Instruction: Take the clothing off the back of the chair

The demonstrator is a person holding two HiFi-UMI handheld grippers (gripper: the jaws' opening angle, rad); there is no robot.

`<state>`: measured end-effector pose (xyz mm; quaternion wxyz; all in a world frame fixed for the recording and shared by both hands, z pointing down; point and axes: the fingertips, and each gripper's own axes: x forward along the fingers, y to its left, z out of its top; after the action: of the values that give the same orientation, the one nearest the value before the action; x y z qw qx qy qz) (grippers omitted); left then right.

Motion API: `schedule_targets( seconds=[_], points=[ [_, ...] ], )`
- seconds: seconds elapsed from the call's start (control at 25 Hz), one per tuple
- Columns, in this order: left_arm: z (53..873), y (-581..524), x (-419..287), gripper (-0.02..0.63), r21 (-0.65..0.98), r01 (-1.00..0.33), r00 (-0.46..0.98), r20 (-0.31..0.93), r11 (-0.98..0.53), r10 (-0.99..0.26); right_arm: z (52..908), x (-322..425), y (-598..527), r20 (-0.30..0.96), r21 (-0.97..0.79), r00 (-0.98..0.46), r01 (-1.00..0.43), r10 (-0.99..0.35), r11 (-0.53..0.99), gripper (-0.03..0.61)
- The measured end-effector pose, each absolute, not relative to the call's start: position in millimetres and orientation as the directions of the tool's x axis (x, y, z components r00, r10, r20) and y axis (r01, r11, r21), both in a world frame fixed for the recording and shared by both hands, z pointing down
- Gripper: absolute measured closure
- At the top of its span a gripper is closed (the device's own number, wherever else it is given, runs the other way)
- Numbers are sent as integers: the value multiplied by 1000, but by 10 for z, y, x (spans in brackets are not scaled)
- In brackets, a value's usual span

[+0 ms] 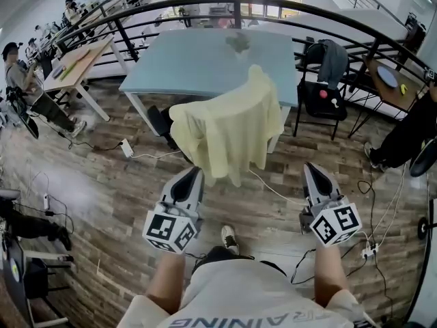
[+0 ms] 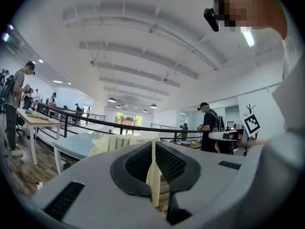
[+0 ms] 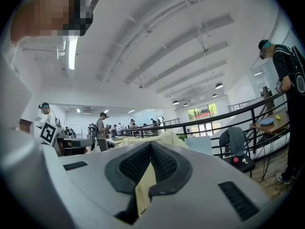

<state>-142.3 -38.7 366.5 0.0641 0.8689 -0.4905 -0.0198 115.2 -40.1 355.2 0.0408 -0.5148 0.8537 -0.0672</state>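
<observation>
Yellow garment [image 1: 229,132] is seen draped over the chair [image 1: 162,127], in front of the pale blue table [image 1: 198,60]. Its cloth is pinched between the pressed-together jaws of the left gripper [image 1: 193,172] and of the right gripper [image 1: 311,167].

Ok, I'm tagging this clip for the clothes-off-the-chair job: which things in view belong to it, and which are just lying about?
Belongs to the job:
yellow garment, draped over a chair back
the chair under it
left gripper
right gripper

Just lying about:
blue table
black chair with a grey garment on its back
wooden desk
white floor cable
</observation>
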Motion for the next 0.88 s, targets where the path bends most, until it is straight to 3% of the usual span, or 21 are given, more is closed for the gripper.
schedule_targets(
  seconds=[0.48,0.88],
  points=[
    [3767,-1481,-2203,561,148,-885,450,27,-441,-893,3532,653,-1565,3,-128,-467,-877,-884,463,557],
    [3833,-1960,-2119,561,136,-940,324,59,-314,-944,3479,776,-2521,-29,-138,-576,-807,-817,574,557]
  ],
)
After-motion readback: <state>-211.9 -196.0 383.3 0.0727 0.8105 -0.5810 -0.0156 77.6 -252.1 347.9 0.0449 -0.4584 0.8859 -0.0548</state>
